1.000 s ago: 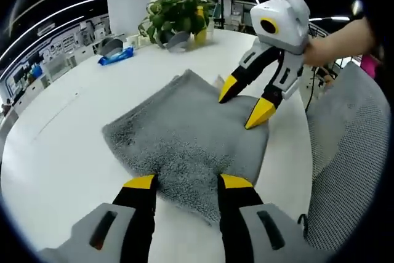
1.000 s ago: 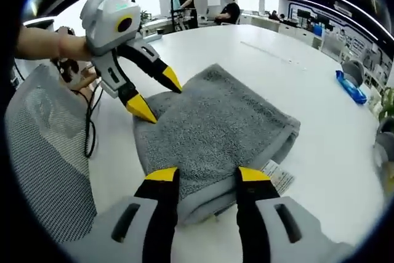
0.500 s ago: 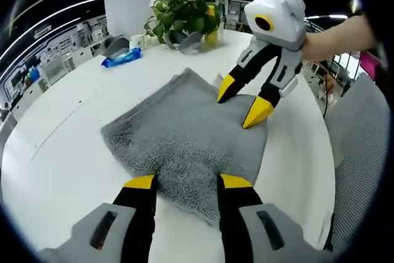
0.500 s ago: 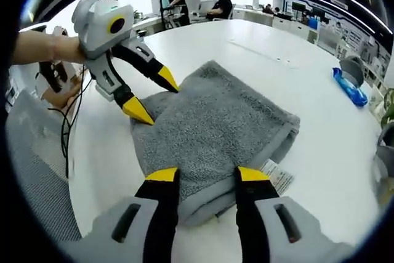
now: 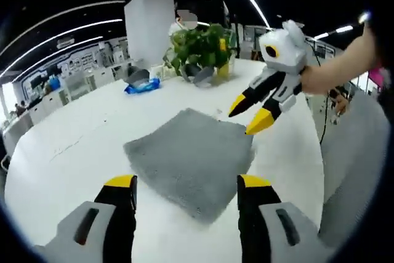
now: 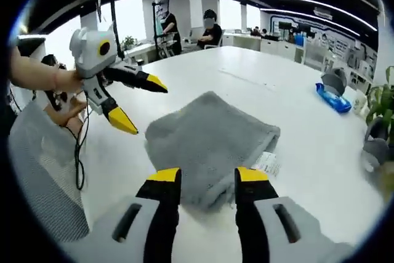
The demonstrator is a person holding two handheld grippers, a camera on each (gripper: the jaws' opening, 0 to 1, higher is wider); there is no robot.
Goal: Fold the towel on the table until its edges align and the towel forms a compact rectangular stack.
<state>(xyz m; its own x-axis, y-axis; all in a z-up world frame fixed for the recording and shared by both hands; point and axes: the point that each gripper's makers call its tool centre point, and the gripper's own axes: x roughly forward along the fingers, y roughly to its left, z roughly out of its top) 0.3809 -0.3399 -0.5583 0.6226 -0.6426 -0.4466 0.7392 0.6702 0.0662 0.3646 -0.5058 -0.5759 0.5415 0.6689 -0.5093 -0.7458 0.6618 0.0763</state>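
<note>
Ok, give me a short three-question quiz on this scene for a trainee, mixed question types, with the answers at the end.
1. True or false: the left gripper is shut on the towel.
2. Multiple choice: what sticks out beside the towel's edge in the right gripper view? A) a white label B) a pen C) a spoon
3. Fill in: beyond the towel in the left gripper view stand a blue packet and a potted ____.

Key: 1 false, both its jaws are apart and clear of the towel; 2 A; 3 plant.

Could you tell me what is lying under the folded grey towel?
The towel lies on the white table. A white tag pokes out at its edge. Whatever else sits beneath or between its layers is covered.
</note>
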